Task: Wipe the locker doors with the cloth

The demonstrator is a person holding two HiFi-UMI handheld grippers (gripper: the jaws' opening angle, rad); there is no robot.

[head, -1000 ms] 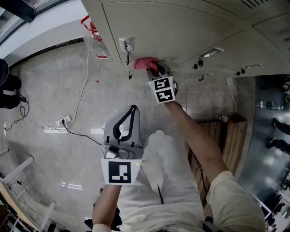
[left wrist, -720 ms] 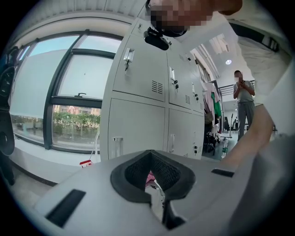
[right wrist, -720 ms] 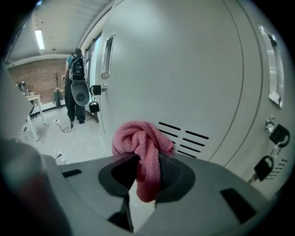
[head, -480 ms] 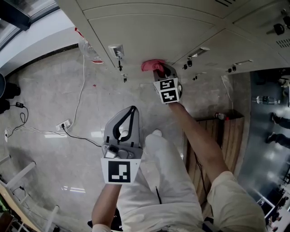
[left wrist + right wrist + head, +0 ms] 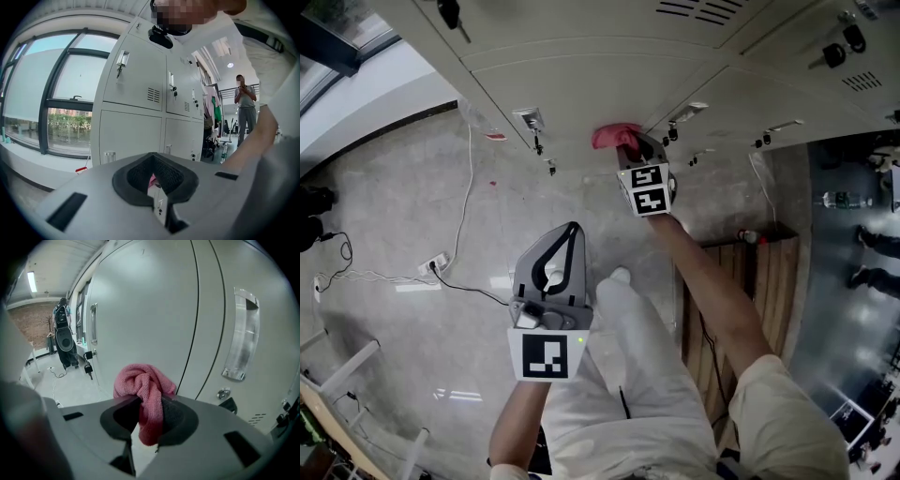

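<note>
A pink cloth is pressed against a cream locker door, close to the seam with the neighbouring door. My right gripper is shut on the cloth, arm stretched out toward the lockers. In the right gripper view the bunched cloth sticks out between the jaws of the right gripper, touching the door. My left gripper hangs back near my body, shut and holding nothing. In its own view the left gripper points at the lockers from a distance.
A door handle is right of the cloth, and keys hang from a lock at left. A wooden bench stands at right. A cable and power strip lie on the floor. A person stands down the aisle.
My right gripper has slid the cloth along the door, away from the latch at left and toward the door seam. The left gripper has stayed where it was.
</note>
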